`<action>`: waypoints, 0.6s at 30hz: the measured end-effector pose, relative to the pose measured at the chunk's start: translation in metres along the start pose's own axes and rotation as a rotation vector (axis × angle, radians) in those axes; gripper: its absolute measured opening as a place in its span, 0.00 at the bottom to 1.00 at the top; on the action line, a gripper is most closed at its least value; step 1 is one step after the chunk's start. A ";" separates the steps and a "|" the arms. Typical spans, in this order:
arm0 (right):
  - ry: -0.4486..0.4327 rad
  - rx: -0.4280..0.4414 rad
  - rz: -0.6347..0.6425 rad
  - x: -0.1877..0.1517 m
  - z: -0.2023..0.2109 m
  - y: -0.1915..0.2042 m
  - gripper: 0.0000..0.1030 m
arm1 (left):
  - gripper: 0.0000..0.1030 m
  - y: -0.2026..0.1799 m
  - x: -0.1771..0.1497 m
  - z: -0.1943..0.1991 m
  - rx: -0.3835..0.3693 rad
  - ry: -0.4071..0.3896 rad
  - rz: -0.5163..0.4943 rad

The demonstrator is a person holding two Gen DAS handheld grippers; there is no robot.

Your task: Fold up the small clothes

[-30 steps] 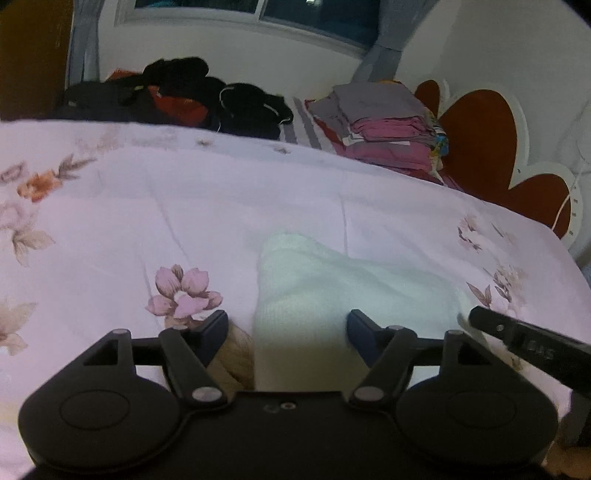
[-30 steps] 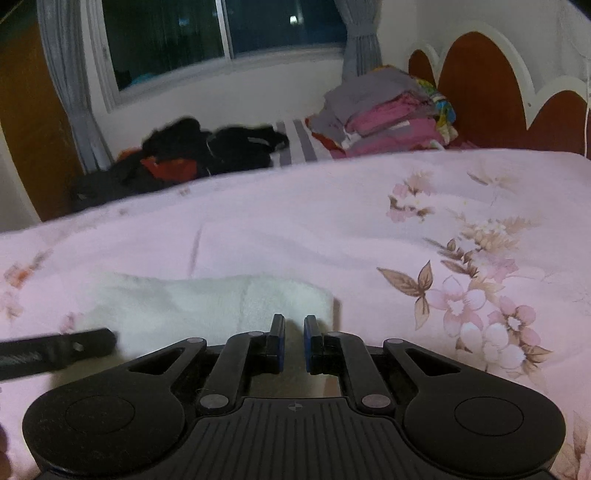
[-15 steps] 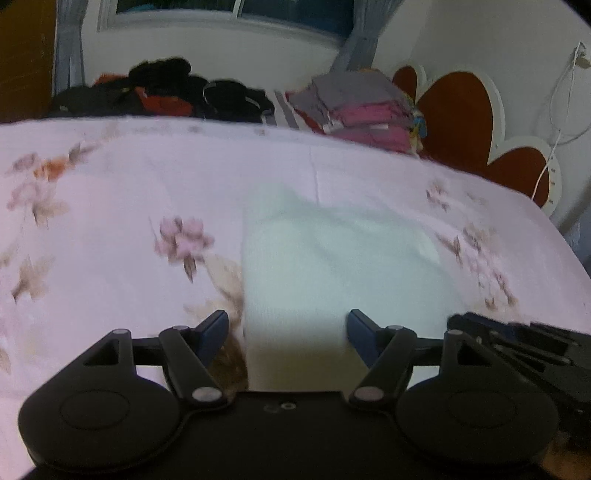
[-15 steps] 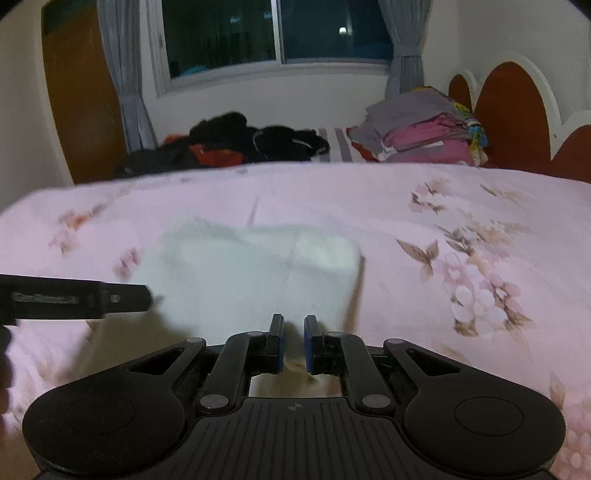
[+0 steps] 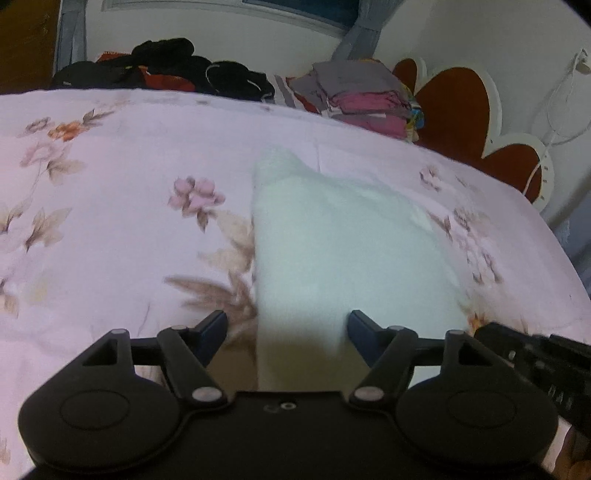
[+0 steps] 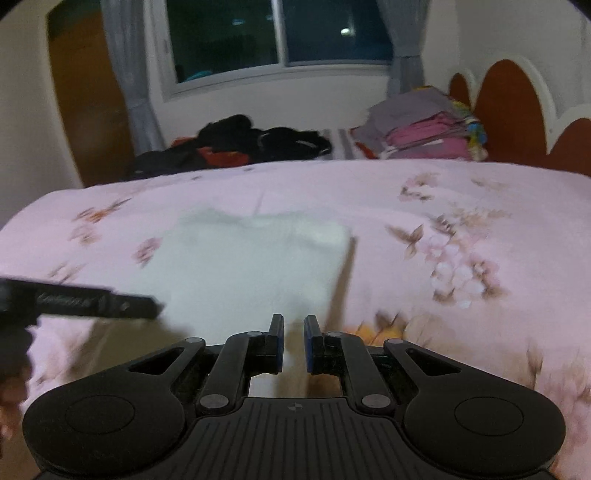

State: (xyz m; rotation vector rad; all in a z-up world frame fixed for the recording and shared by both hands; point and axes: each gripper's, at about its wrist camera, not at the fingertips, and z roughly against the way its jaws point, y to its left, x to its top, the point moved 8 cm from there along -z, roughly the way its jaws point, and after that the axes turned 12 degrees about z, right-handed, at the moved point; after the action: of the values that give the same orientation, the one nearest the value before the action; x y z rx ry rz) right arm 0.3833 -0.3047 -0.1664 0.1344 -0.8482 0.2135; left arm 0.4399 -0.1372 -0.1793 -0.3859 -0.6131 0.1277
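The bed (image 5: 110,221), under a pink floral cover, is filling both views; along its far edge a heap of dark clothes (image 6: 236,144) is lying left of a stack of folded clothes (image 6: 424,129) in grey and pink, beside the brown scalloped headboard (image 5: 461,110); a dark window (image 6: 277,33) is sitting above. The white garment (image 5: 343,251) is lying flat on the cover near the front edge, between the two tools; it is already folded to a rough rectangle, with its long axis running away from the cameras toward the far edge. The left tool (image 5: 288,328) is standing wide open, its right finger over the cloth's near edge and its left finger over the cover, pressing on nothing. The right tool (image 6: 293,343) is nearly closed, a narrow gap showing between the blue pads; whether cloth is pinched there I cannot tell. White lettering is showing on the left tool's side in the right wrist view, too blurred to read.
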 end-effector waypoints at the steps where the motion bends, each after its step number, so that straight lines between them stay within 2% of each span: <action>1: 0.010 0.008 0.018 -0.006 0.003 0.007 0.09 | 0.69 0.002 -0.006 0.001 0.007 0.014 -0.007; 4: 0.036 0.014 0.068 -0.024 0.009 0.024 0.09 | 0.70 0.007 -0.021 0.002 0.006 0.044 0.004; 6: 0.059 0.018 0.083 -0.036 0.009 0.029 0.09 | 0.70 0.006 -0.029 0.003 0.011 0.036 -0.015; 10: 0.111 -0.026 0.105 -0.056 0.004 0.023 0.09 | 0.69 -0.001 -0.040 0.006 0.021 0.035 -0.042; 15: 0.126 0.002 0.033 -0.058 0.007 0.014 0.11 | 0.70 -0.004 -0.040 0.008 0.036 0.045 -0.062; 16: 0.121 0.006 0.023 -0.055 0.009 0.012 0.18 | 0.70 -0.004 -0.038 0.009 0.036 0.047 -0.058; 18: 0.098 -0.002 -0.009 -0.048 0.013 0.007 0.73 | 0.72 -0.006 -0.030 0.012 0.033 0.030 -0.056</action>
State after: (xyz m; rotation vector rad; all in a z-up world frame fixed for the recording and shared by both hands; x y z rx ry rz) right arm 0.3413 -0.3073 -0.1935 0.1247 -0.7505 0.2085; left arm 0.4086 -0.1459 -0.1845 -0.3374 -0.5914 0.0780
